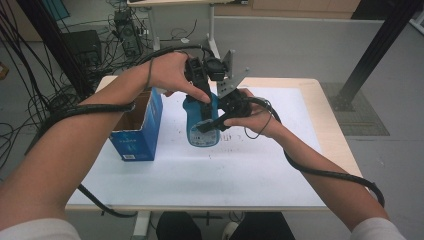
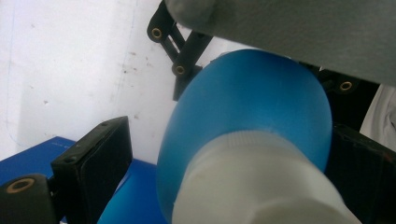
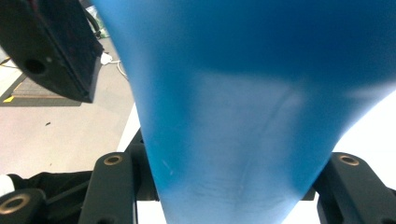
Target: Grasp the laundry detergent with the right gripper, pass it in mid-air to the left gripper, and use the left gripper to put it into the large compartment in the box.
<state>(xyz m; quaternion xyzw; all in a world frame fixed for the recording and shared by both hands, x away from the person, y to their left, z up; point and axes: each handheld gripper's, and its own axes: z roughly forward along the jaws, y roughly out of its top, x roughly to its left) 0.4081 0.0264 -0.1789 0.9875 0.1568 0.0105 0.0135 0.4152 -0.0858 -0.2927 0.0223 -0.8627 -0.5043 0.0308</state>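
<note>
bottle (image 1: 202, 125) hangs above the white table (image 1: 260, 170), just right of the blue box (image 1: 137, 131), with both grippers on it. high view: the right gripper (image 1: 212, 125) clamps the blue body from the side; the left gripper (image 1: 200, 82) sits at the top, by the cap.

left gripper view: the white cap (image 2: 254, 184) lies between this gripper's jaws, the left pad (image 2: 95, 161) standing clear of it, so these jaws are spread, not gripping. judged from this, the cap could slip or go untwisted if the jaws close off-centre. the high view hides that gap.

right gripper view: the jaws are clenched on the blue body (image 3: 243, 112). it looks smooth and tapered, so a twist at the cap might spin or tilt it in the grip.
</note>
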